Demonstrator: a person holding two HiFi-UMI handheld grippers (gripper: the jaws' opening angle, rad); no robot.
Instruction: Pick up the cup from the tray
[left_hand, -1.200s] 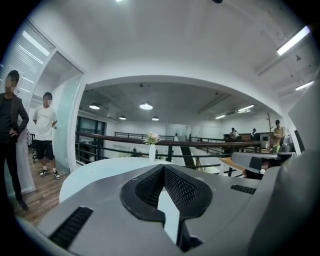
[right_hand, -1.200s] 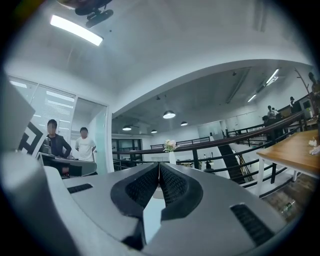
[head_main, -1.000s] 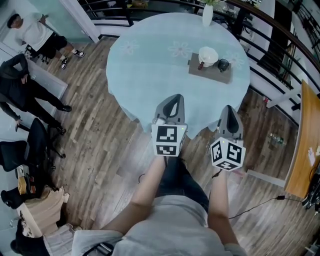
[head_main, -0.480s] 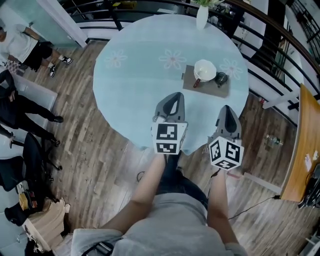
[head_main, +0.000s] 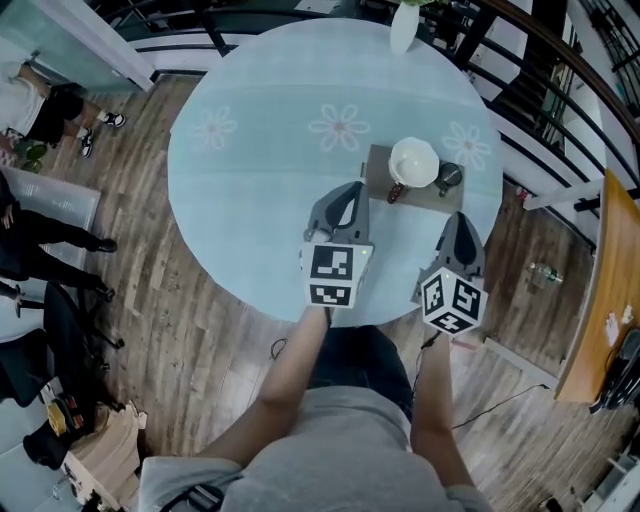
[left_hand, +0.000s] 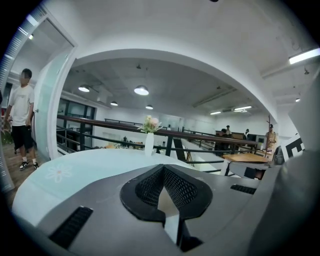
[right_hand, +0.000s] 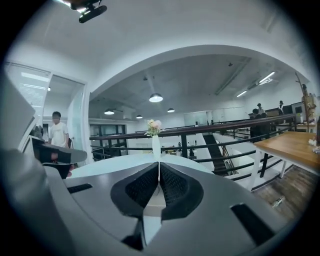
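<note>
A grey-brown tray (head_main: 432, 197) lies on the right half of the round table (head_main: 260, 170), which has a pale blue cloth. On the tray stand a white cup (head_main: 414, 162), a small dark cup (head_main: 447, 178) and a small brown piece (head_main: 395, 193). My left gripper (head_main: 349, 189) hovers over the table just left of the tray, jaws shut and empty. My right gripper (head_main: 461, 218) hangs just short of the tray's near right corner, also shut and empty. Neither gripper view shows the tray; each shows closed jaws, the left gripper (left_hand: 163, 168) and the right gripper (right_hand: 159, 164).
A white vase with flowers (head_main: 404, 25) stands at the table's far edge. A dark railing (head_main: 530, 95) runs behind and to the right. A wooden desk (head_main: 598, 290) is at the right. People (head_main: 40, 110) and chairs are at the left on the wood floor.
The person has stepped closer to the table. Both grippers, before over the floor at the table's edge, now reach over the cloth near the tray. Jaws stayed shut.
</note>
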